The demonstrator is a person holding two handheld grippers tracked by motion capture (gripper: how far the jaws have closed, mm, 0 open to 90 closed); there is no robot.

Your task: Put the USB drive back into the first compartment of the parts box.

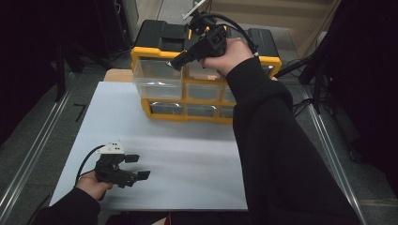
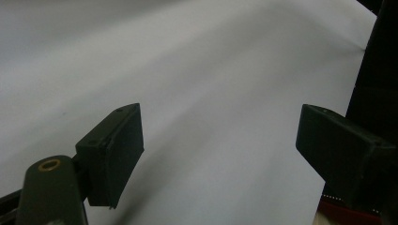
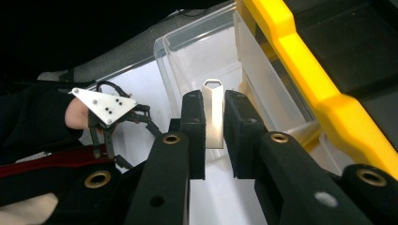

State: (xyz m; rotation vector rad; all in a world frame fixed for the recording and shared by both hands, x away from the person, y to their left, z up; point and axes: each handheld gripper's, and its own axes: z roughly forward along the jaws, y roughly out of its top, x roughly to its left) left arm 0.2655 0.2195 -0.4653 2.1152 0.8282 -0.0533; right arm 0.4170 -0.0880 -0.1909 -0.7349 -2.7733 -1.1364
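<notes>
My right gripper [image 1: 176, 63] is held up at the back of the table, over the pulled-out clear drawer [image 1: 157, 78] of a yellow and black drawer cabinet [image 1: 187, 117]. In the right gripper view its jaws are shut on a small flat silver metal piece [image 3: 213, 115] that stands upright between the pads, with the empty clear drawer [image 3: 197, 56] just beyond it. My left gripper [image 1: 138, 167] rests low at the front left of the white board [image 1: 187, 159], open. In the left gripper view nothing lies between its wide-apart jaws [image 2: 220, 140].
The cabinet has several more clear drawers, all pushed in, below and to the right of the open one. A dark sleeve [image 1: 277, 140] crosses the right side of the board. Metal rails and dark stands flank the table.
</notes>
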